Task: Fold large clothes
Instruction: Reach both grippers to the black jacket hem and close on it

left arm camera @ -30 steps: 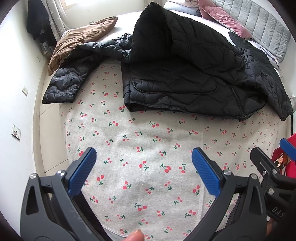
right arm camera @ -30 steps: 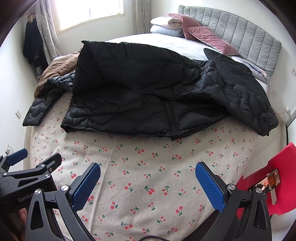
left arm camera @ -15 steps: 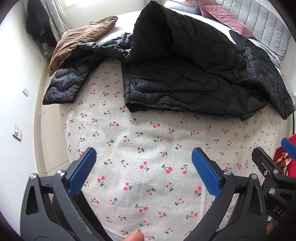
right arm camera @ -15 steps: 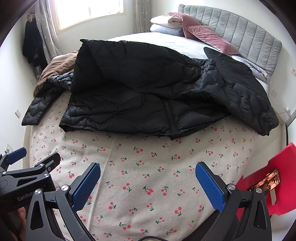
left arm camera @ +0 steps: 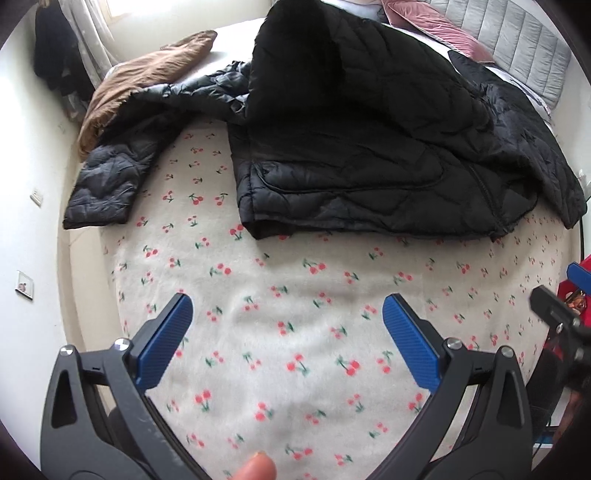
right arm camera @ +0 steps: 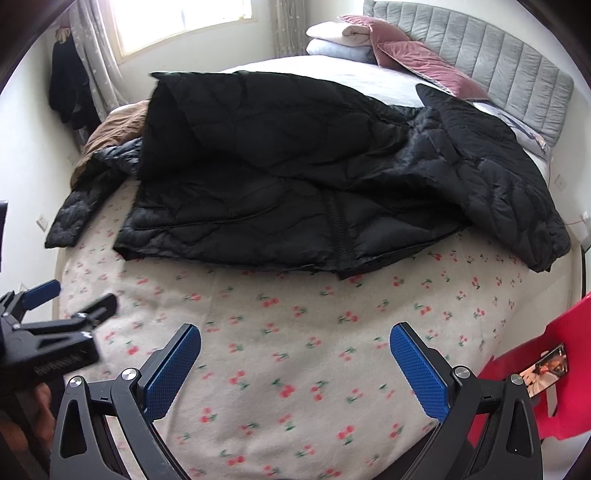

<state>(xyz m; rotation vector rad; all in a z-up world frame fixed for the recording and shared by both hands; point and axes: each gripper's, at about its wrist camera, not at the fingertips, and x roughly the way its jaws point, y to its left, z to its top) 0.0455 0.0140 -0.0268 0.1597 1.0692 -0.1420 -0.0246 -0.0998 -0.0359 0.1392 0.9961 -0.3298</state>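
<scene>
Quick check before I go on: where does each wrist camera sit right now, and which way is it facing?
Left wrist: on the left hand-held gripper, open, facing across the cherry-print blanket at the black quilted jacket; a fingertip shows below.
Right wrist: on the right hand-held gripper, open, facing the same jacket and the grey headboard.
Shared: jacket, blanket, brown garment; each sees the other gripper.

**Supporting surface: bed and items resting on it**

The bed [right arm camera: 295, 369] is covered near its foot with a cream cherry-print blanket [left arm camera: 295, 332]. A black quilted jacket [right arm camera: 295, 166] lies spread across the middle, its hem on the blanket. A brown garment [left arm camera: 147, 77] lies at the far left edge, touching one jacket sleeve. Pink pillows [right arm camera: 413, 62] and folded white bedding [right arm camera: 332, 35] rest against the grey headboard [right arm camera: 509, 70].
</scene>
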